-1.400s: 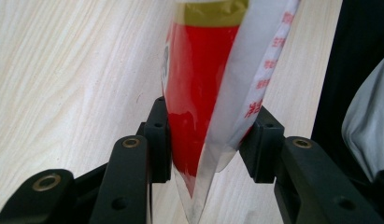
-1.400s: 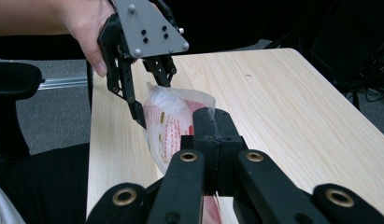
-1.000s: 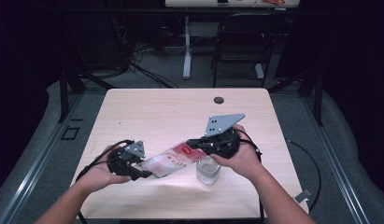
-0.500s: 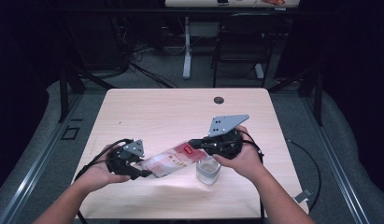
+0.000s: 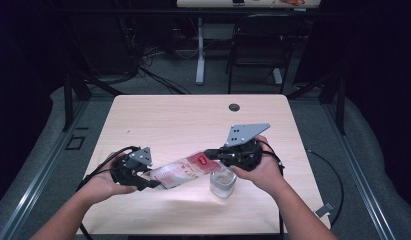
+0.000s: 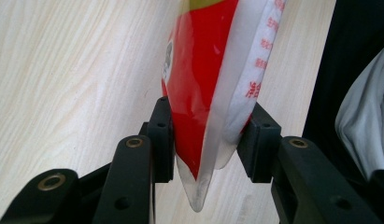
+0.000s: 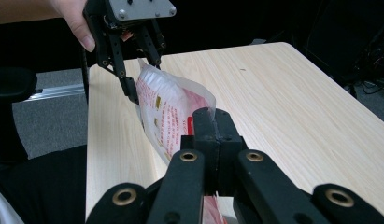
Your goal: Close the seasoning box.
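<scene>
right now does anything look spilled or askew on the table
Nothing spilled. The red and white bag hangs slanted between the left gripper and the right gripper, its higher end near the small clear cup. The cup stands upright on the table, and no contents lie loose around it.

place: lab – cables (image 5: 148,65) on floor | black curtains – bare table (image 5: 183,120)

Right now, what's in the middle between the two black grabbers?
The red and white bag stretches between them. In the high view, the left gripper squeezes its lower end and the right gripper pinches its upper end, above a clear cup.
</scene>
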`<state>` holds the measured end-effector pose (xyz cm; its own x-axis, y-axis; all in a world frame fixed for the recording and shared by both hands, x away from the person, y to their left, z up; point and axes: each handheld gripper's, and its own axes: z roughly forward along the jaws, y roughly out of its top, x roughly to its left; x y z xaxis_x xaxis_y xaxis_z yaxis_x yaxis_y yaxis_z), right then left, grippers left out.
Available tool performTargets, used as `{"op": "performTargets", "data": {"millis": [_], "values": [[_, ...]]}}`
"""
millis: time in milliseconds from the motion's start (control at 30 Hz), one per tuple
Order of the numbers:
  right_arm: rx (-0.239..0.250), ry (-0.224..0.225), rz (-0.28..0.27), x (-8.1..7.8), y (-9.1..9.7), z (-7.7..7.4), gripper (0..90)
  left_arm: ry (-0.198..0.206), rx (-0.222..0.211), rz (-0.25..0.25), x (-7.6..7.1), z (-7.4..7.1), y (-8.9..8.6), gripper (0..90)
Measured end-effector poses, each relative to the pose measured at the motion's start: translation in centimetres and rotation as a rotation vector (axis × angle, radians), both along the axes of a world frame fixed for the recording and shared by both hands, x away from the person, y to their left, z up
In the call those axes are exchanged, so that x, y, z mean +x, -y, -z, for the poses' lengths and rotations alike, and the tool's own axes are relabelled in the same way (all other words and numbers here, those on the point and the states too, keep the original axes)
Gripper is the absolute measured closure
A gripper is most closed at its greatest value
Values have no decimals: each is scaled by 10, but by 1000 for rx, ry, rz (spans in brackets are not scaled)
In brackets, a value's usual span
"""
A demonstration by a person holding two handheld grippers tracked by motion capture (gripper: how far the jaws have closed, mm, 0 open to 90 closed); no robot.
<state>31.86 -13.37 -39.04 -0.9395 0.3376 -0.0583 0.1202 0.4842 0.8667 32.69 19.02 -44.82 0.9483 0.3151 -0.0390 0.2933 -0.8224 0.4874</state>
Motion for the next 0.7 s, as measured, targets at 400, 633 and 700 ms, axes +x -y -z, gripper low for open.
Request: {"op": "performTargets", "data": {"millis": [400,633,700], "values": [[7,-5,8,0,4,2,900,4,33,10,2,-10,0,631],[16,-9,15,-1,7,4,900,3,39,17,3,-15,1,636],[17,-7,16,-2,8,4,900,5,42,21,3,-17,2,636]]}}
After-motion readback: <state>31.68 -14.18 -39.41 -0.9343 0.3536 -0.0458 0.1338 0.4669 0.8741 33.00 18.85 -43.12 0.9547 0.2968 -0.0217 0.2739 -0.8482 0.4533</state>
